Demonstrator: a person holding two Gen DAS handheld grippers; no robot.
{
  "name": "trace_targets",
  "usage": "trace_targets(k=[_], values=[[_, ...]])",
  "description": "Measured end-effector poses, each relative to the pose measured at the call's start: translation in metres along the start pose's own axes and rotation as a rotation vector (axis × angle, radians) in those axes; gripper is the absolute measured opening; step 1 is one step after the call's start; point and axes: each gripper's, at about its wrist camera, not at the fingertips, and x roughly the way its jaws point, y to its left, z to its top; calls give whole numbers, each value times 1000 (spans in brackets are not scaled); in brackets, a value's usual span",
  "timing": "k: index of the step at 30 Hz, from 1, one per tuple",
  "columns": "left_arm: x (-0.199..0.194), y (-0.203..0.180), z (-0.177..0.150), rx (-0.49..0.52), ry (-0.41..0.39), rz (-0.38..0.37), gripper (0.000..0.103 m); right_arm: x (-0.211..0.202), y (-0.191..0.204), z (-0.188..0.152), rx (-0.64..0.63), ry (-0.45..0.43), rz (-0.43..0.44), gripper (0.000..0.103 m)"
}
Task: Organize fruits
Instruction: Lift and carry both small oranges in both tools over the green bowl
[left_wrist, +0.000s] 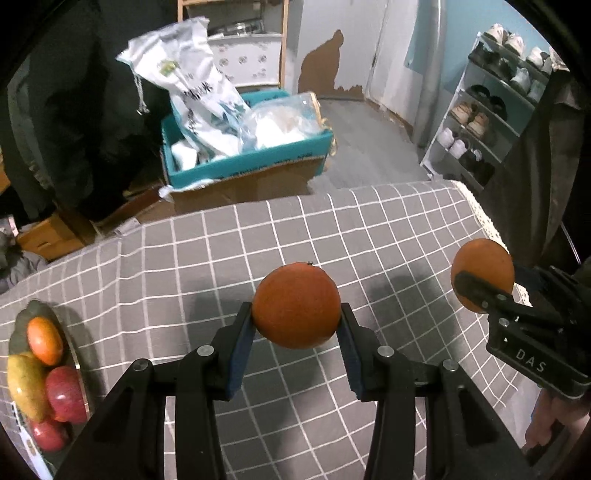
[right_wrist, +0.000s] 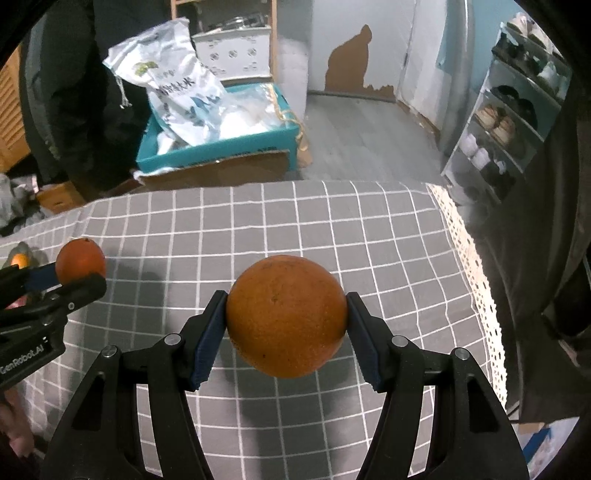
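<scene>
Left wrist: left gripper (left_wrist: 296, 325) level, clamping orange (left_wrist: 296, 305).

My left hand-held gripper (left_wrist: 296, 320), black with dark blue pads (left_wrist: 242, 341), clamps an orange-coloured orange (left_wrist: 296, 305); my right hand-held gripper (right_wrist: 287, 322), coloured alike, clamps a second orange (right_wrist: 287, 320). The cloth (left_wrist: 221, 251) on the bench is grey with a white grid and a white lace edge. The grey plate (left_wrist: 31, 308) holds a yellow mango (left_wrist: 26, 386), red apples (left_wrist: 66, 393) and an orange fruit (left_wrist: 45, 340). The box (left_wrist: 243, 162) is teal.
</scene>
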Motion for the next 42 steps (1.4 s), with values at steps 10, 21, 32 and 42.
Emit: trace_targets(k=[10, 21, 32, 42], values=[[-44, 11, -5, -5, -65, 11, 45, -35, 20, 3, -35, -58, 45, 64], [-97, 34, -19, -36, -148, 42, 45, -74, 42, 5, -86, -129, 76, 63], [-131, 54, -34, -72, -199, 64, 45, -101, 70, 5, -136, -177, 130, 64], [-151, 83, -51, -123, -222, 101, 45, -104, 103, 5, -186, -178, 178, 64]])
